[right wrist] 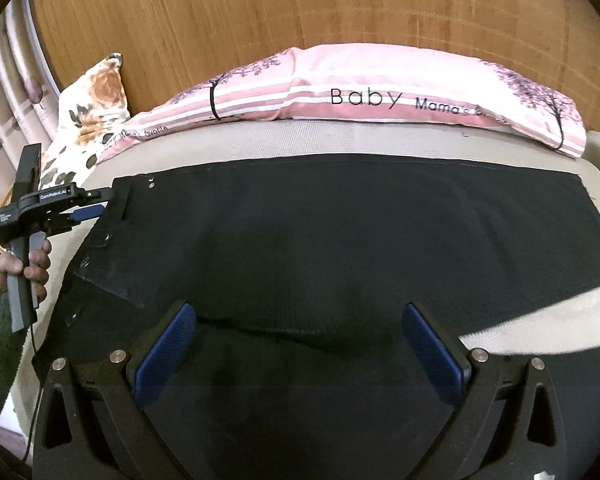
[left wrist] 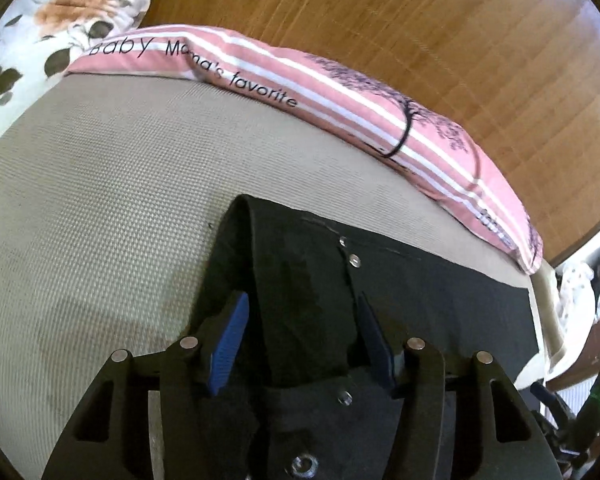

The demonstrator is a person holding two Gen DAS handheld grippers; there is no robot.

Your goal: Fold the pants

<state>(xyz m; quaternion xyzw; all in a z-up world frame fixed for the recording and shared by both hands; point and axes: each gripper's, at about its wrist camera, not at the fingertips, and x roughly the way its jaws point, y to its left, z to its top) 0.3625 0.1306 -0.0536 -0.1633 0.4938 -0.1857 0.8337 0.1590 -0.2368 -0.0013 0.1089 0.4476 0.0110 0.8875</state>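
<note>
So the black pants [right wrist: 300, 240] are lying spread flat across the beige mattress [right wrist: 260, 144], running lengthwise just in front of the pink striped pillow [right wrist: 380, 92] and not touching it. The waistband end with its little silver snaps [right wrist: 151, 182] is sitting at the end nearer the floral pillow [right wrist: 96, 92], and a flap of that waist part is lifting up off the mattress in a fold [left wrist: 260, 248]. The frayed cuff end is reaching the opposite edge of the mattress. The fabric's looking mostly smooth, with one shallow crease.
</note>
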